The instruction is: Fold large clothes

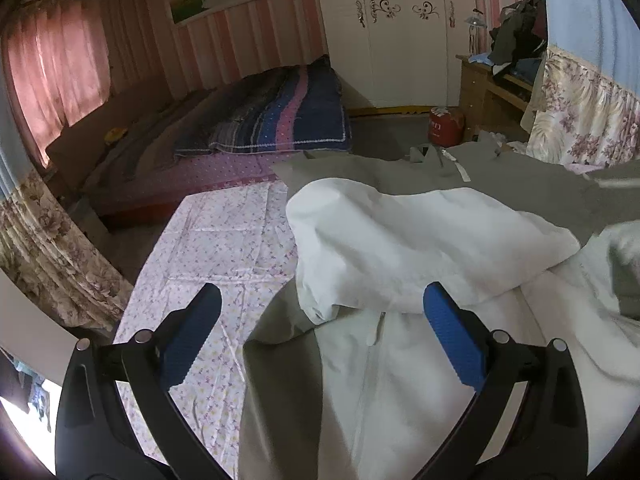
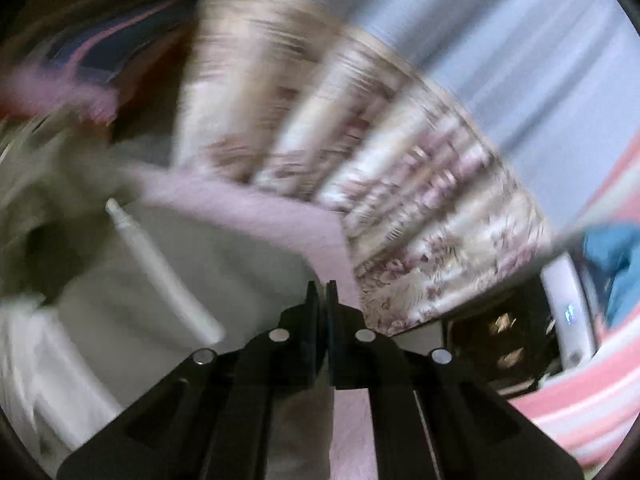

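Observation:
A large grey-green jacket with a white lining lies spread on a floral sheet. One white-lined part is folded over its middle. My left gripper hovers just above the jacket's near edge, open, its blue pads wide apart with nothing pressed between them. In the blurred right wrist view my right gripper is shut, with nothing visible between its fingers. It sits over the pink sheet edge, to the right of the jacket and its white strip.
A bed with a striped blue and pink quilt stands at the back left. A white wardrobe, a wooden desk and a red canister are behind. Flowered curtains hang on the right.

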### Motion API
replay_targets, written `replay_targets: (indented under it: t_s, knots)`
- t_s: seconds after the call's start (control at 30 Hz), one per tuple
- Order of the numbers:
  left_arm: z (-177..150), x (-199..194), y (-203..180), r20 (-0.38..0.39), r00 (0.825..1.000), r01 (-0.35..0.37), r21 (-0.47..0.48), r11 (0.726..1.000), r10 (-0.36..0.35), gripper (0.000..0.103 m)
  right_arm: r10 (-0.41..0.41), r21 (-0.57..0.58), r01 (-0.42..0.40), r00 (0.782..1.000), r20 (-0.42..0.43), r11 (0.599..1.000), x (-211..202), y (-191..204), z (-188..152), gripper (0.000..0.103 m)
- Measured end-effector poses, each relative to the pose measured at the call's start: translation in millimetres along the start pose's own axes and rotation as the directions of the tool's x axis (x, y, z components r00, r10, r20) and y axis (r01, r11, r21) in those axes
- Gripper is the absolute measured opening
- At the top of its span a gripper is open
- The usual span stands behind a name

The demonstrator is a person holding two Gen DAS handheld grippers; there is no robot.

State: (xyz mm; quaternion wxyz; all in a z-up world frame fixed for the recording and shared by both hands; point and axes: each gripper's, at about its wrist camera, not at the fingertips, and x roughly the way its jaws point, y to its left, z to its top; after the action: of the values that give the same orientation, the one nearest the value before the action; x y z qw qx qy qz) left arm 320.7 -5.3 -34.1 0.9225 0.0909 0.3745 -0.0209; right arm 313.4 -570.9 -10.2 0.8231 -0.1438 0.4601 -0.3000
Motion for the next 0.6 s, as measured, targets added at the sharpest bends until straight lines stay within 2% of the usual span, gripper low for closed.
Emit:
replay_targets:
  t_s: [0.07, 0.1, 0.13, 0.17, 0.2, 0.27, 0.33, 0.4, 0.47, 0.5, 0.53, 0.6]
  knots:
    - [0.7, -0.7, 0.8, 0.000, 1.000, -0.009, 0.002, 1.000, 0.009, 0.100, 0.033, 0.115, -0.025, 0.997, -0.065, 0.993, 44.7, -25.3, 2.2, 0.052]
    - [1.1, -1.5, 1.9, -0.002, 1.000, -0.013, 0.007, 1.000, 0.013, 0.100, 0.091, 0.181, -0.068, 0.988, -0.121, 0.981, 63.7, -35.4, -2.0, 0.060]
    - [1.0, -2.5, 2.5, -0.002, 1.000, -0.020, 0.013, 1.000, 0.020, 0.100, 0.263, 0.322, -0.204, 0.952, -0.154, 0.925, 81.2, -51.9, -12.9, 0.060]
    - [1.0, -3.5, 2.8, 0.001, 1.000, -0.027, 0.023, 0.999, 0.027, 0.100, 0.370, 0.398, -0.296, 0.921, -0.121, 0.868, 83.3, -61.4, -21.1, 0.060]
    - [0.6, -4.7, 3.4, 0.006, 0.999, -0.034, 0.033, 0.999, 0.034, 0.100, 0.413, 0.429, -0.339, 0.906, -0.090, 0.837, 81.3, -67.9, -25.6, 0.060]
    - [0.7, -3.9, 4.1, 0.003, 0.999, -0.052, 0.052, 0.997, 0.052, 0.100, 0.414, 0.392, -0.370, 0.910, -0.031, 0.842, 57.9, -72.0, -36.5, 0.066]
    - [2.0, -2.9, 5.1, -0.003, 0.999, -0.051, 0.052, 0.997, 0.051, 0.100, 0.443, 0.303, -0.427, 0.896, 0.019, 0.852, 25.1, -65.3, -50.4, 0.073]
    - [2.3, -2.2, 5.5, -0.006, 1.000, -0.028, 0.041, 0.999, 0.029, 0.100, 0.499, 0.230, -0.492, 0.866, 0.031, 0.840, -1.9, -52.7, -66.5, 0.073]
    - [0.5, -1.6, 3.2, -0.007, 1.000, -0.011, 0.039, 0.999, 0.012, 0.100, 0.597, 0.148, -0.595, 0.801, 0.036, 0.790, -22.9, -40.0, -83.2, 0.080]
    - [-1.1, -1.0, 1.5, -0.009, 1.000, -0.008, 0.041, 0.999, 0.009, 0.100, 0.623, 0.114, -0.622, 0.782, 0.031, 0.775, -30.1, -33.6, -90.7, 0.082]
    - [-3.2, 0.0, -0.9, -0.012, 1.000, -0.007, 0.046, 0.999, 0.007, 0.100, 0.633, 0.072, -0.633, 0.774, 0.017, 0.771, -34.9, -26.7, -97.8, 0.083]
    - [-7.8, 1.6, -5.9, -0.021, 1.000, -0.010, 0.067, 0.998, 0.012, 0.100, 0.631, -0.013, -0.632, 0.775, -0.028, 0.775, -39.9, -7.3, -112.9, 0.083]
